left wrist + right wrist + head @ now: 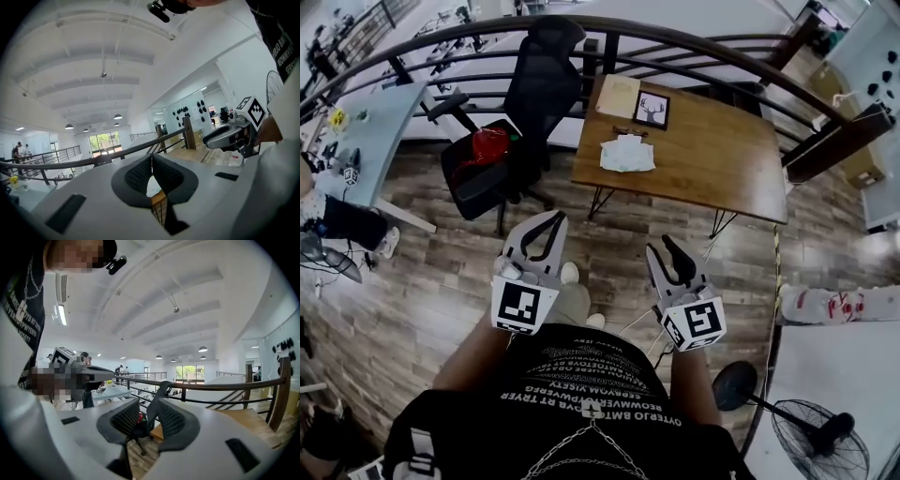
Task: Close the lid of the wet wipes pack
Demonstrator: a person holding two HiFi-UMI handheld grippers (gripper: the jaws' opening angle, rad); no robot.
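Wipes pack lies on wooden table, well apart from both grippers; its lid is too small to read. Left gripper clenched, empty. Right gripper released, empty.

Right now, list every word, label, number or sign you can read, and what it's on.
No text reads clearly.
Shirt: white print, upside down, too warped to read.
Wipes pack: print too small.
Framed picture: an antlered head, no words.
Left cube, right cube: square markers, no words.
White bag: red marks, blurred.
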